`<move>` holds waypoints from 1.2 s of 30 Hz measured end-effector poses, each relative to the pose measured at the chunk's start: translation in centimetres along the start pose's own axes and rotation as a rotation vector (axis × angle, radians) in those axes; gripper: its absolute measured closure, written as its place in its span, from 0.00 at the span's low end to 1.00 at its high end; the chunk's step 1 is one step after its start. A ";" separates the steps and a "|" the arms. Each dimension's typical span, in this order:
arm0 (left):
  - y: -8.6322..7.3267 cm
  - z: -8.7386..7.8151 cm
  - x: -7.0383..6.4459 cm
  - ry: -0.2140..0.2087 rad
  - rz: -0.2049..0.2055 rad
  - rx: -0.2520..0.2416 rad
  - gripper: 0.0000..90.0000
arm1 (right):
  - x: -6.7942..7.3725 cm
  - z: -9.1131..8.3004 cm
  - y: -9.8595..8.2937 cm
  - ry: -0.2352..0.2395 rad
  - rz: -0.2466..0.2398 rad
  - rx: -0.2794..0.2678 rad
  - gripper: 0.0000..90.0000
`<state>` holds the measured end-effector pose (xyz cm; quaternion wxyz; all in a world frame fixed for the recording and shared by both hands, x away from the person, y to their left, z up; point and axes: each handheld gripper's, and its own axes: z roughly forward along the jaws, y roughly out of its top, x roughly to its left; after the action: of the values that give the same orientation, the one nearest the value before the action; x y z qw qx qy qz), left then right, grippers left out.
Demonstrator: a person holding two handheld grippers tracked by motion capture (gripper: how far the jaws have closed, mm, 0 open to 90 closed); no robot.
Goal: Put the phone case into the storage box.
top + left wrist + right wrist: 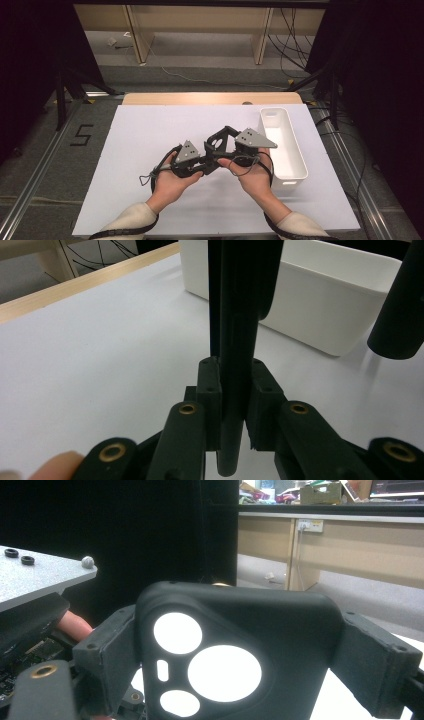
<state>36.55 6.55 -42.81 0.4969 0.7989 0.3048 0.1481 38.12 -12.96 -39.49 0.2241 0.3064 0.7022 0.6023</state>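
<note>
Black soft phone case (218,140) with round camera cut-outs sits mid-table between my left gripper (202,164) and right gripper (234,148), white board bare all round. Long white plastic bin (298,159) flanks the right. Left gripper view: jaws clamp its edge (235,390). Right gripper view: jaws pinch its sides (235,645) (wooden bench beyond).
</note>
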 end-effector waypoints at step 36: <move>-1.2 -4.0 1.5 0.056 0.029 -0.094 0.00 | -3.3 -2.5 2.5 -0.132 0.048 -0.065 0.16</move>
<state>35.18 10.67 -42.14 0.5228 0.7747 0.2996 0.1916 39.14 -16.80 -36.74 0.2655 0.3546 0.6583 0.6086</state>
